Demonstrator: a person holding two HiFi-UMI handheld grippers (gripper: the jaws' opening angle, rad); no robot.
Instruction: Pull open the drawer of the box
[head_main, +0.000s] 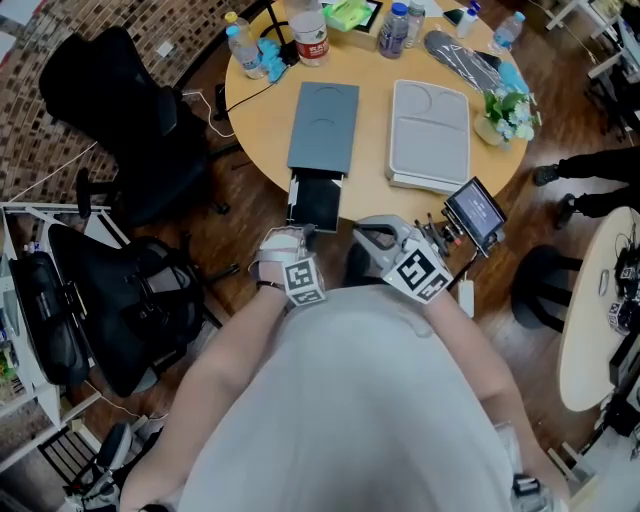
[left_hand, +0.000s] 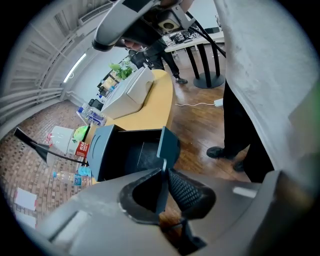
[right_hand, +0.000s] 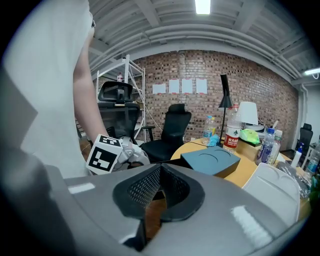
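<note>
One drawer (left_hand: 169, 144) half out, its pull tab (left_hand: 163, 164) clenched in left tongs (left_hand: 165, 175); right tongs (right_hand: 160, 169) shut, empty, nearby.

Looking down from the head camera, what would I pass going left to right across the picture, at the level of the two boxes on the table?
Black office chair → dark grey box, its drawer pulled out → light grey box → small plant with white flowers.

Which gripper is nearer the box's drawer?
Left. The left gripper pinches the drawer at its front; the right gripper hangs off to its right, jaws together, empty.
</note>
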